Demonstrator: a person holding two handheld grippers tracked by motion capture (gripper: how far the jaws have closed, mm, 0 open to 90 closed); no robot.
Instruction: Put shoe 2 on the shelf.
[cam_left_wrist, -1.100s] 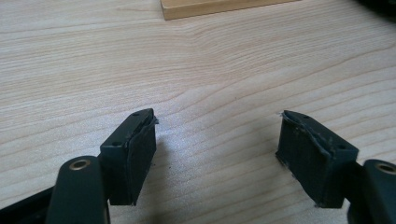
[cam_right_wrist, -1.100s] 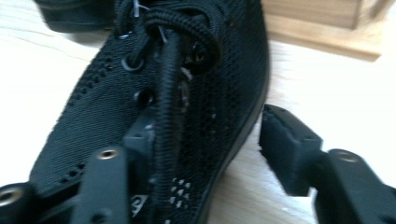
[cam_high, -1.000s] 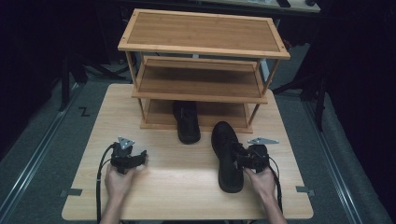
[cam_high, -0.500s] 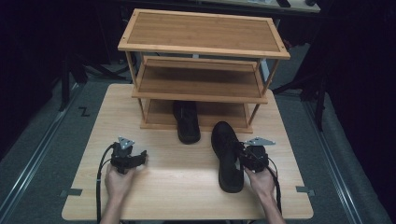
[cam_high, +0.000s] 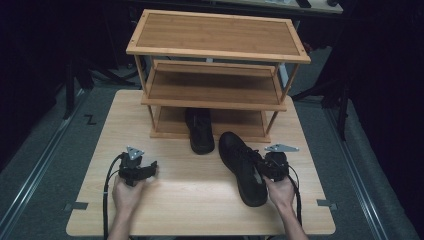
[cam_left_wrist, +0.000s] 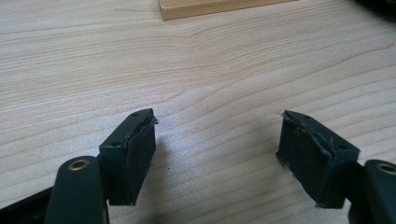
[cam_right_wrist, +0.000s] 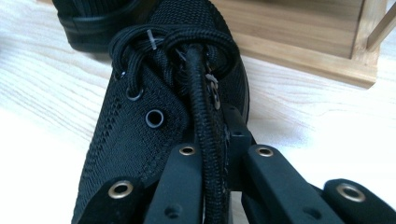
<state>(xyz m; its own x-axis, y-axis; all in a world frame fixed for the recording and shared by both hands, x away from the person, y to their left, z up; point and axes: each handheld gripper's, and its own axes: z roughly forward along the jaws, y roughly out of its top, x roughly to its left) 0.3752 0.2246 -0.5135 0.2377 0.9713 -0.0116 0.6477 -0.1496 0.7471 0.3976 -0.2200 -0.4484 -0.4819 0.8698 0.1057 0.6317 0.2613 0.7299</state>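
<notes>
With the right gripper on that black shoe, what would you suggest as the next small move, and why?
Probably lift the shoe slightly. The right gripper has just closed on its side wall, its mate already sits on the rack's bottom shelf, and the left gripper rests open.

One mark — a black "Z" — on the grey floor (cam_high: 90, 119).

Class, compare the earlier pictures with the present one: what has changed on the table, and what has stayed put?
The right tool has just closed its jaws on the side wall of the near black shoe. The left tool rests open on the table, and the other shoe stays at the rack.
</notes>
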